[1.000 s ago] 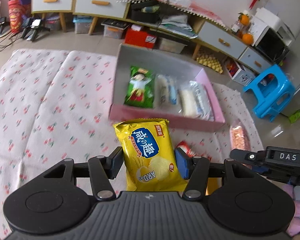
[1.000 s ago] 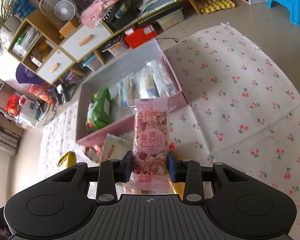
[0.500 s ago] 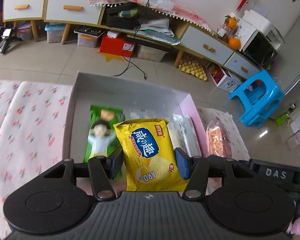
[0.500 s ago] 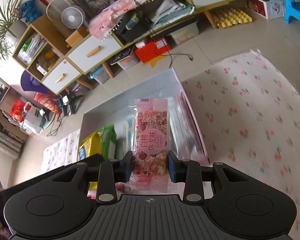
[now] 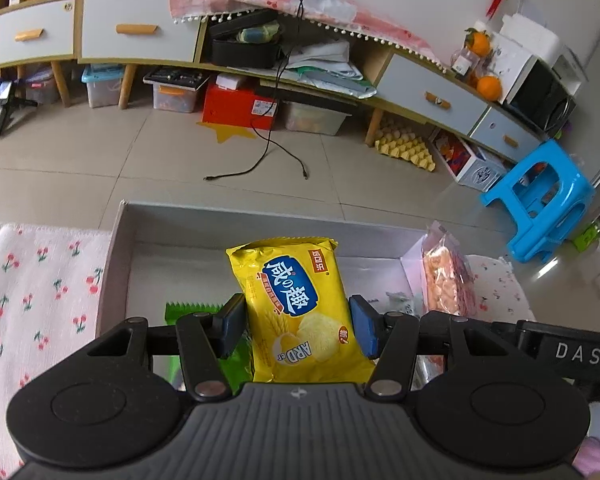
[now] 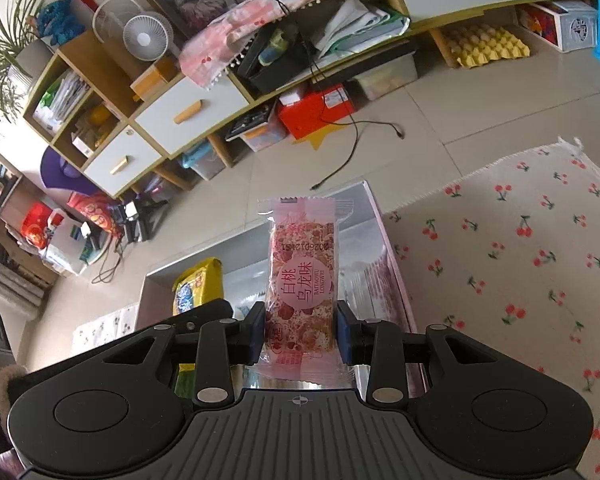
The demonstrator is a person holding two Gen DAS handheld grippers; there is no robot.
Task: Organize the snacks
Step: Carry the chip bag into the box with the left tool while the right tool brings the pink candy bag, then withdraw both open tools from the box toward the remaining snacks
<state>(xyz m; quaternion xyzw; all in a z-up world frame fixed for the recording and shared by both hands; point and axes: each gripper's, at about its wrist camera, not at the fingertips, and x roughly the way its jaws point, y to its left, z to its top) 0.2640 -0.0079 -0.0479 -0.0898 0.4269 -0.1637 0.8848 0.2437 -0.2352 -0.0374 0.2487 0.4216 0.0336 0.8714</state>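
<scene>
I get even, soft daylight in both wrist views, with pale sheen on the floor tiles (image 5: 80,152) at far left; close objects look sharp, the fisheye bends the cabinet (image 6: 260,80) lines, and corners darken and smear slightly

The box (image 5: 116,264) sits on the cloth (image 5: 32,288), with the floor (image 5: 100,168) behind it. The left claw (image 5: 296,330) holds a chip bag (image 5: 296,304) above the box. The right claw (image 6: 300,334) holds a snack bar (image 6: 302,280) over the box's right part. Another packet (image 5: 188,308) lies inside the box, left of the chip bag. A stool (image 5: 540,204) stands on the floor at far right, and a cabinet (image 5: 140,32) is behind.
</scene>
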